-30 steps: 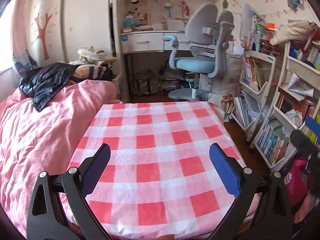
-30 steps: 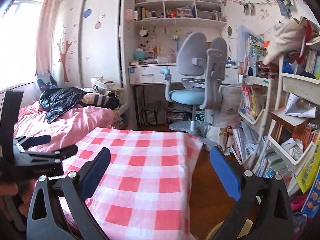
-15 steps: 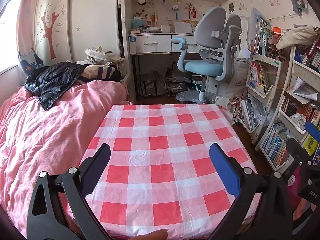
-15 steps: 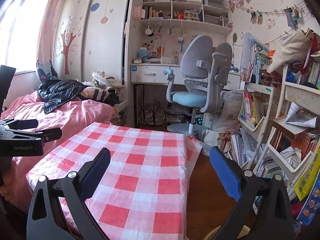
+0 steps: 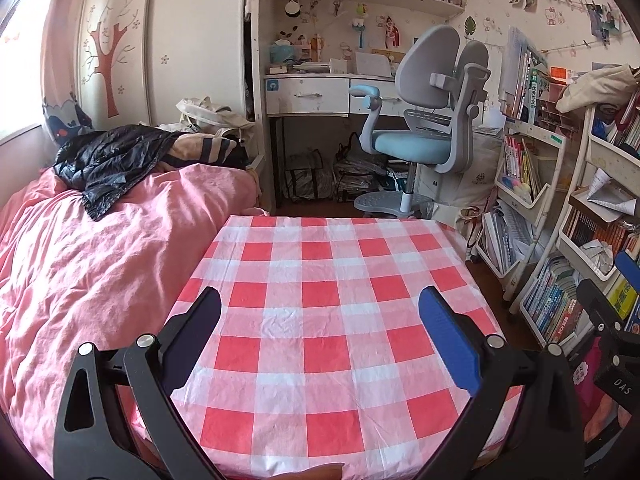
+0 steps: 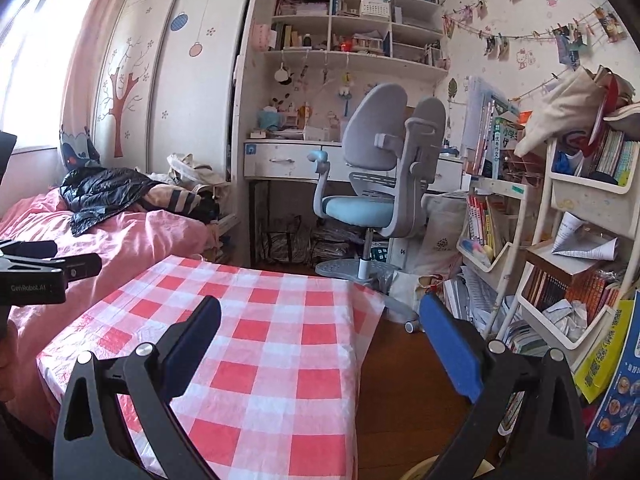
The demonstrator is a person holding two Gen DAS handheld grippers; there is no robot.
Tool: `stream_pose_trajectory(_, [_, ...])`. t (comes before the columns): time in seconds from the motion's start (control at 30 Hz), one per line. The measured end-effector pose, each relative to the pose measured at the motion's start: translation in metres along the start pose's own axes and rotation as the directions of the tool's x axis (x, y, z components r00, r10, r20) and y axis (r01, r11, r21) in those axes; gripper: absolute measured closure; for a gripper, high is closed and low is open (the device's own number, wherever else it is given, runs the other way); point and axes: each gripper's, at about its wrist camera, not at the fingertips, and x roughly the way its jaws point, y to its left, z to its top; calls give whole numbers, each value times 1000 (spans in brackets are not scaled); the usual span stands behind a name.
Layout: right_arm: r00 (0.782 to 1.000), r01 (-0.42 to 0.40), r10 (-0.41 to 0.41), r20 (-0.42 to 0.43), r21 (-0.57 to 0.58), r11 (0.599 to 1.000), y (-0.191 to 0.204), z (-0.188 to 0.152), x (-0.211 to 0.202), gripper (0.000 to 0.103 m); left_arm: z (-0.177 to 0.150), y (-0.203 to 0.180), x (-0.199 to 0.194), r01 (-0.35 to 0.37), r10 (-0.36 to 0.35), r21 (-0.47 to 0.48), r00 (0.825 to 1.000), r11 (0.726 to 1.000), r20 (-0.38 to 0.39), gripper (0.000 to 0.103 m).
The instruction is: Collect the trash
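- Left wrist view: the left gripper (image 5: 320, 332) hangs over the near half of the desk (image 5: 332, 264), which is covered in a red-and-white checked cloth; its fingers are spread wide with nothing between them.
- No trash shows on the cloth in this view. The likeliest candidate is a crumpled paper wad (image 5: 600, 251) in the white shelf rack (image 5: 532, 196), well off to this gripper's right and beyond the desk's right edge.
- The pink bed (image 5: 92, 264) lies to the left, with a black jacket (image 5: 108, 160) on it; nothing there reads clearly as trash.
- Right wrist view: the right gripper (image 6: 320, 340) is also spread and empty, pointing over the desk's right edge, with wooden floor (image 6: 396, 376) under its right finger.
- A crumpled paper wad (image 6: 570, 314) sits in a lower bin of the shelf rack (image 6: 516, 248), ahead and to this gripper's right; a curled paper sheet (image 6: 580, 240) lies one tier up.
- Judgement: the right gripper is the nearer one to that paper, so the reach falls to it, swinging rightward. The wad has no clear long axis, so any approach angle into the bin should serve.
- Whether a trash bin is in view I cannot tell; a pale curved rim (image 6: 424, 468) at the bottom edge is too cropped to name.
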Motion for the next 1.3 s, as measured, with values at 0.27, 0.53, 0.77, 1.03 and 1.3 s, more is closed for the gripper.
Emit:
stream_pose_trajectory(0.27, [1000, -13, 12, -18, -33, 999, 6, 0, 2, 8, 5, 0, -2, 0, 0, -4, 1000, 1000, 12, 7])
stream_pose_trajectory(0.53, [1000, -11, 10, -25, -35, 999, 9, 0, 4, 8, 8, 3, -5, 0, 0, -15, 1000, 1000, 21, 7])
stream_pose_trajectory(0.77, [999, -12, 10, -34, -57, 998, 15, -1, 6, 8, 7, 5, -4, -1, 1, -18, 1000, 1000, 23, 7])
stream_pose_trajectory(1.03, [999, -12, 10, -39, -50, 999, 15, -2, 8, 8, 6, 0, -5, 3, -3, 0, 1000, 1000, 26, 7])
stream_pose_trajectory(1.3, [999, -12, 10, -39, -50, 999, 15, -2, 8, 8, 6, -1, -6, 4, -4, -3, 1000, 1000, 28, 7])
